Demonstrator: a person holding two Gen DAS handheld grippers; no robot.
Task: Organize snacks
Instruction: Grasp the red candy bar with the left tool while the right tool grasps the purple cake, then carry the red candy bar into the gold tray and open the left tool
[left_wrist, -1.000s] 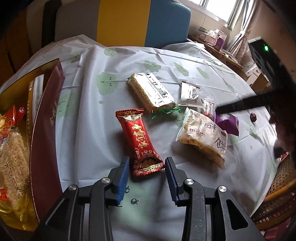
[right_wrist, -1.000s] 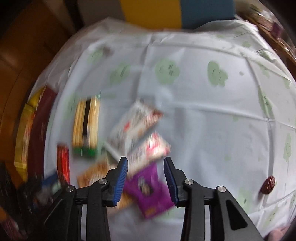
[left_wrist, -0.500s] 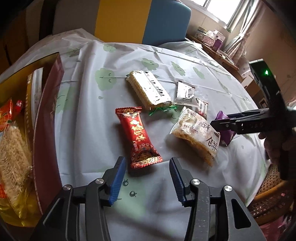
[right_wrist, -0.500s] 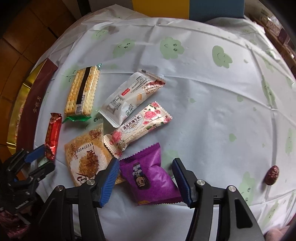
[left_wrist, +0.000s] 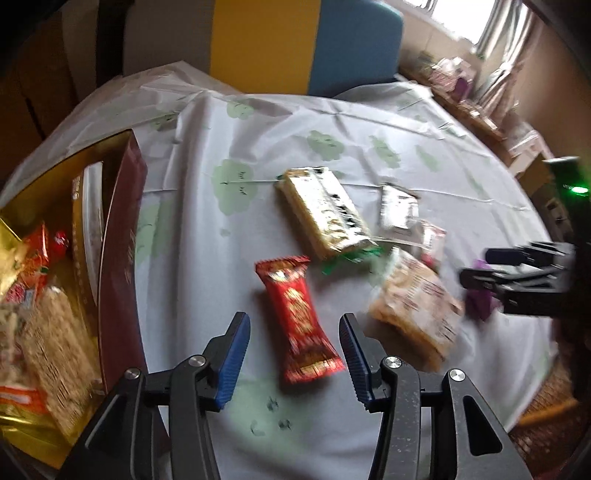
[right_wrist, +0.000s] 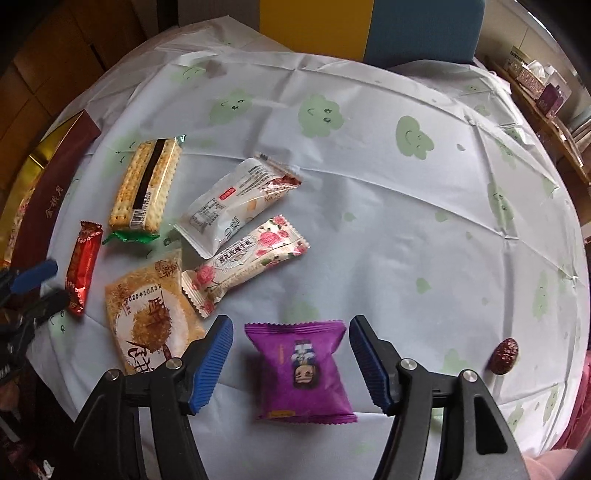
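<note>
Left gripper (left_wrist: 294, 356) straddles red bar (left_wrist: 298, 319), right gripper (right_wrist: 291, 360) purple packet (right_wrist: 301, 371); jaws just widened, ungripped, apparently for boxing in box (left_wrist: 120, 236).

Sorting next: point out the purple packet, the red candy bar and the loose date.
purple packet (right_wrist: 301, 373), right wrist view, printed front.
red candy bar (left_wrist: 300, 317), left wrist view, wrapper middle.
loose date (right_wrist: 505, 355), right wrist view, its body.
</note>
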